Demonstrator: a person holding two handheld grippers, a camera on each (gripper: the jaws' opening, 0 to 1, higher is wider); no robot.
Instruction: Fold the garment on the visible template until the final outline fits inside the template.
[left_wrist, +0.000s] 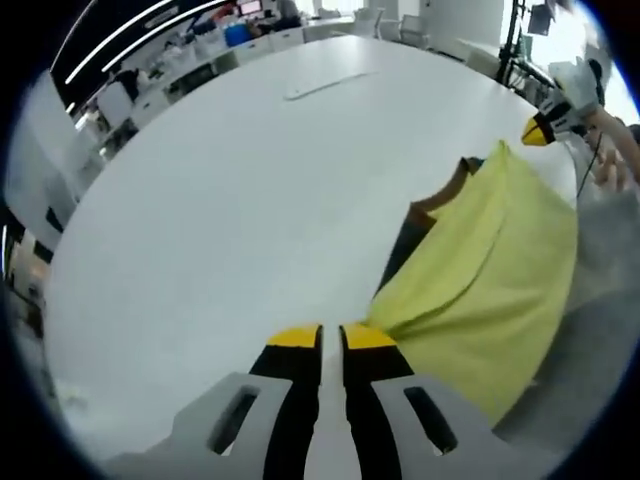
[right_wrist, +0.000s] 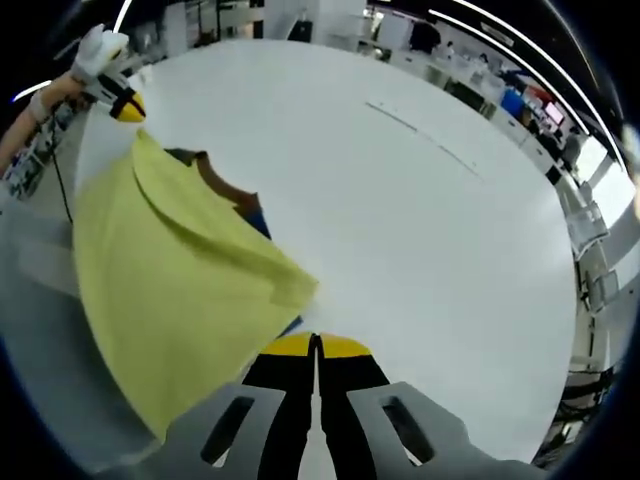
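one yellow garment (left_wrist: 495, 275) with a brown collar hangs stretched over the white table (left_wrist: 230, 200), lifted between two grippers. in the left gripper view the left gripper (left_wrist: 332, 337) has its jaws nearly together, pinching a corner of the cloth; the right gripper (left_wrist: 541, 130) shows at the far corner. in the right gripper view the right gripper (right_wrist: 315, 345) is clenched beside the cloth edge. no writing is readable.

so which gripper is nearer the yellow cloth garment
Left, narrowly: the yellow cloth garment touches the left gripper at one jaw tip; the right gripper sits just short of its corner.
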